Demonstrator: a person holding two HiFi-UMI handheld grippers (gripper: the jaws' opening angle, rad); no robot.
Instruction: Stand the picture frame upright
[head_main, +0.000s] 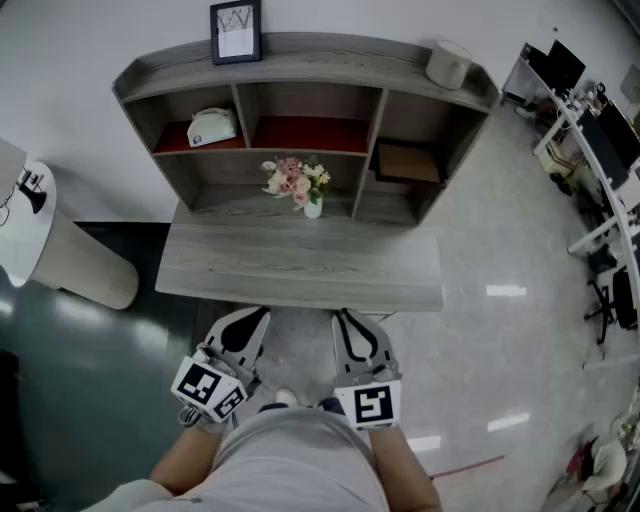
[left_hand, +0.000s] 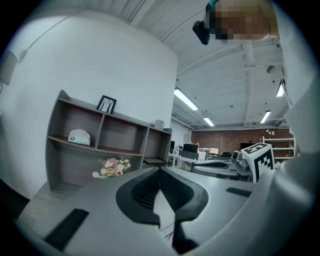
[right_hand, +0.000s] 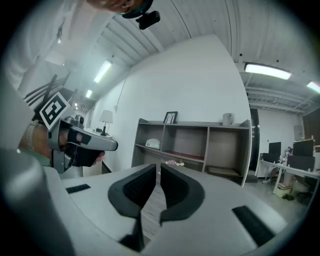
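Observation:
A black picture frame (head_main: 236, 32) stands upright on the top board of the grey shelf unit (head_main: 300, 68), near its left end. It also shows small in the left gripper view as the frame (left_hand: 106, 104) and in the right gripper view as the frame (right_hand: 171, 117). My left gripper (head_main: 260, 317) and right gripper (head_main: 342, 317) are held side by side close to my body, just short of the desk's front edge (head_main: 300, 297), far from the frame. Both point level toward the shelf. The left gripper (left_hand: 160, 170) and the right gripper (right_hand: 159, 167) are both shut, with nothing between the jaws.
A small vase of pink flowers (head_main: 300, 185) stands at the back of the desk. A white device (head_main: 212, 126) sits in the left compartment, a brown box (head_main: 407, 162) in the right one, a white cup (head_main: 448, 63) on top. A lamp (head_main: 25, 215) stands left, office desks (head_main: 590, 130) right.

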